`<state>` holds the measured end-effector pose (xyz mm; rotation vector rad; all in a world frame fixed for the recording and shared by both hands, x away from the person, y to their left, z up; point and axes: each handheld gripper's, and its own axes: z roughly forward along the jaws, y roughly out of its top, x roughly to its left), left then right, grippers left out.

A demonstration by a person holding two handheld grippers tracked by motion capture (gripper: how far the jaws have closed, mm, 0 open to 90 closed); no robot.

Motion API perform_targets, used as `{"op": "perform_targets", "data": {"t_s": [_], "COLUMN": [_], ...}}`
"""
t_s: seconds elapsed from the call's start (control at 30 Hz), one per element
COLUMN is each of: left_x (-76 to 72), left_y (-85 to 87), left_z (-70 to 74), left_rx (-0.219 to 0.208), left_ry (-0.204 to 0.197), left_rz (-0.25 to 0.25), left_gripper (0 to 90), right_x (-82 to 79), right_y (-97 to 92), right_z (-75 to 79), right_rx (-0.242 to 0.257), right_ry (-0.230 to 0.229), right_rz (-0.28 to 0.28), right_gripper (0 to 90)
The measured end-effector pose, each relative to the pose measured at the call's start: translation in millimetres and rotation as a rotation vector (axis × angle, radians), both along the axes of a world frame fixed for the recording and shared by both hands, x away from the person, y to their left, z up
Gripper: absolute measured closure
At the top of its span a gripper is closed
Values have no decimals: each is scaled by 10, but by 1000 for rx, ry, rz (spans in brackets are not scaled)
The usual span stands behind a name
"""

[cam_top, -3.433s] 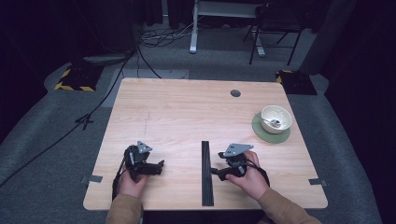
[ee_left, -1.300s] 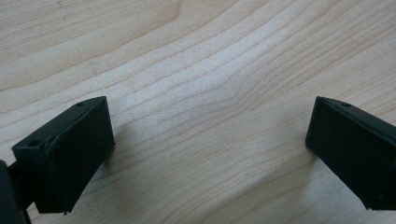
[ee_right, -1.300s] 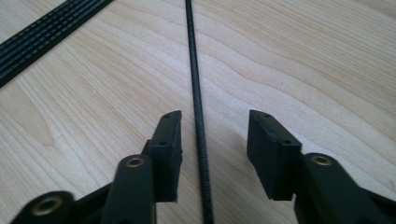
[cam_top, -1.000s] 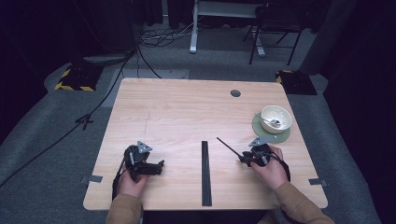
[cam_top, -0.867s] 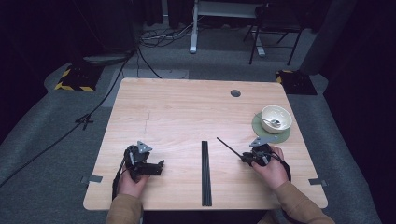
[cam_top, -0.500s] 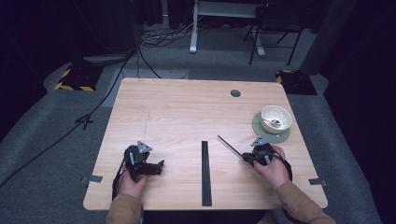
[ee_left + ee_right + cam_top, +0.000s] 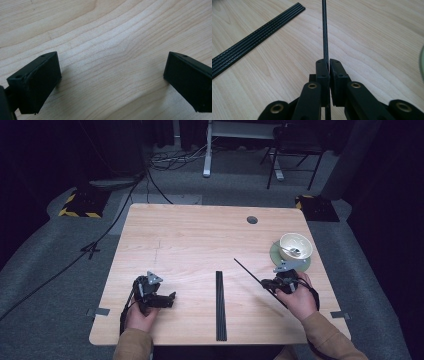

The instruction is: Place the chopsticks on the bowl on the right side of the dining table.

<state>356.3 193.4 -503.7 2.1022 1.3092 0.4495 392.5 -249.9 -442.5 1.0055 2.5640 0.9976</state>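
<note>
thin black rod (image 7: 325,32) pinched between closed fingers of right gripper (image 7: 329,65), slanting above tabletop (image 7: 190,240), near bowl (image 7: 295,245) on green plate (image 7: 274,254). bundle of black rods (image 7: 220,305) flat at tabletop centre. left gripper (image 7: 110,82) fingers wide apart, empty, low over bare wood.

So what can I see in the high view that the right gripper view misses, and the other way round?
High view alone: the person's two hands, the open left gripper resting on the table, the cream round bowl on its green round saucer, and the dark floor with cables.

Right gripper view alone: up close, the right gripper has its jaws shut on the thin black stick.

Both: the light wooden table, that stick, and the bundle of black sticks lying flat on the table.
</note>
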Motion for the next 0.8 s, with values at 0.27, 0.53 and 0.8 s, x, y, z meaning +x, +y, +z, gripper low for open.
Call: {"op": "perform_targets", "data": {"t_s": [0.27, 0.53, 0.8], "left_x": [-13, 8, 21], "left_y": [2, -2, -7], "left_z": [0, 2, 3], "left_rx": [2, 2, 5], "left_ry": [-1, 6, 5], "left_rz": [-3, -13, -12], "left_gripper": [14, 8, 5], "right_x": [22, 45, 126], "right_y": [-102, -202, -293], "right_z": [230, 436, 668], "right_rx": [20, 43, 40], "right_ry": [-20, -30, -48], "right_rz": [6, -4, -3], "right_gripper": [862, 862, 861]}}
